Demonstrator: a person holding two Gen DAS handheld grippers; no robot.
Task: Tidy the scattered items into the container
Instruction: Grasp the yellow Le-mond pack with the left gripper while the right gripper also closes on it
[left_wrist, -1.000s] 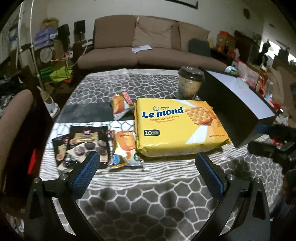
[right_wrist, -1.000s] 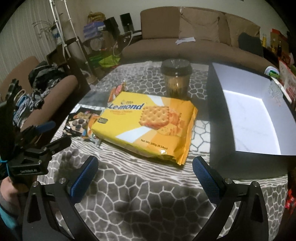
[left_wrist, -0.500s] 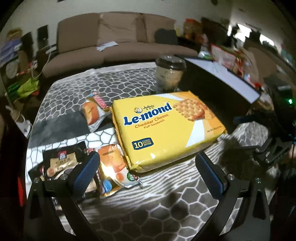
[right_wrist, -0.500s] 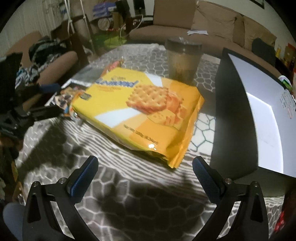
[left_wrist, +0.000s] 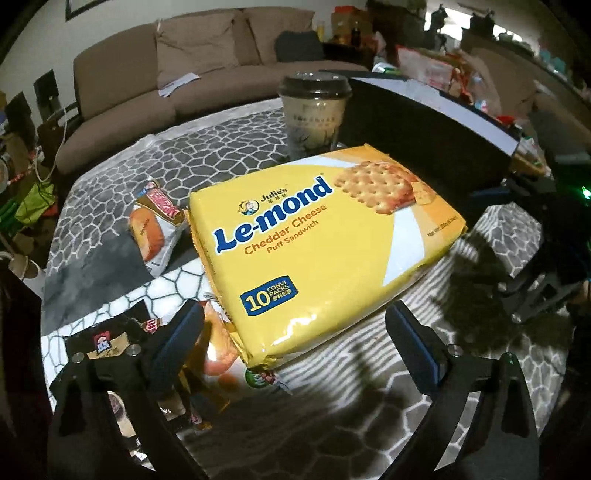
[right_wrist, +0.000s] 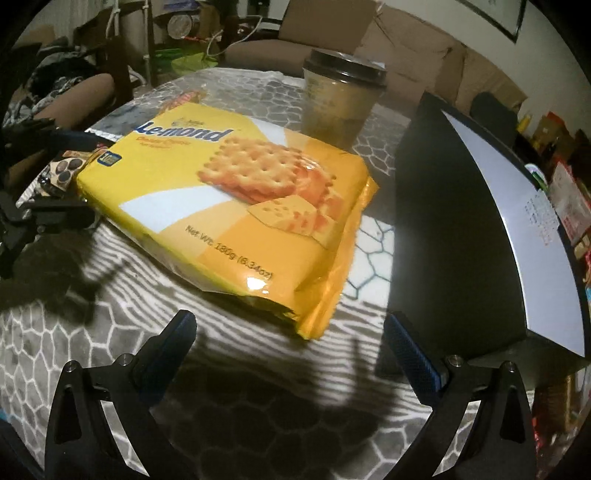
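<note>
A large yellow Le-mond cracker pack (left_wrist: 321, 251) lies flat on the patterned cloth. My left gripper (left_wrist: 294, 321) hangs over its near left corner. Its jaws are closing with that corner between them, and the pads are clear of it. My right gripper (right_wrist: 289, 323) stands open around the right end of the cracker pack (right_wrist: 240, 192), without touching it. The container, a black box (right_wrist: 443, 221) with a white inside, stands just right of the pack. Small snack packets (left_wrist: 155, 229) and dark cookie packets (left_wrist: 110, 339) lie to the left.
A lidded drink cup (left_wrist: 314, 107) stands behind the pack, close to the corner of the box (left_wrist: 424, 140). An orange packet (left_wrist: 218, 354) lies partly under the pack by my left finger. The grey honeycomb cloth (left_wrist: 332, 424) covers the table. A brown sofa (left_wrist: 147, 92) is beyond.
Both grippers have come down and closer to the yellow pack, and both views have rolled. The pack's ends now sit between the fingers. The left fingers stand slightly closer together.
</note>
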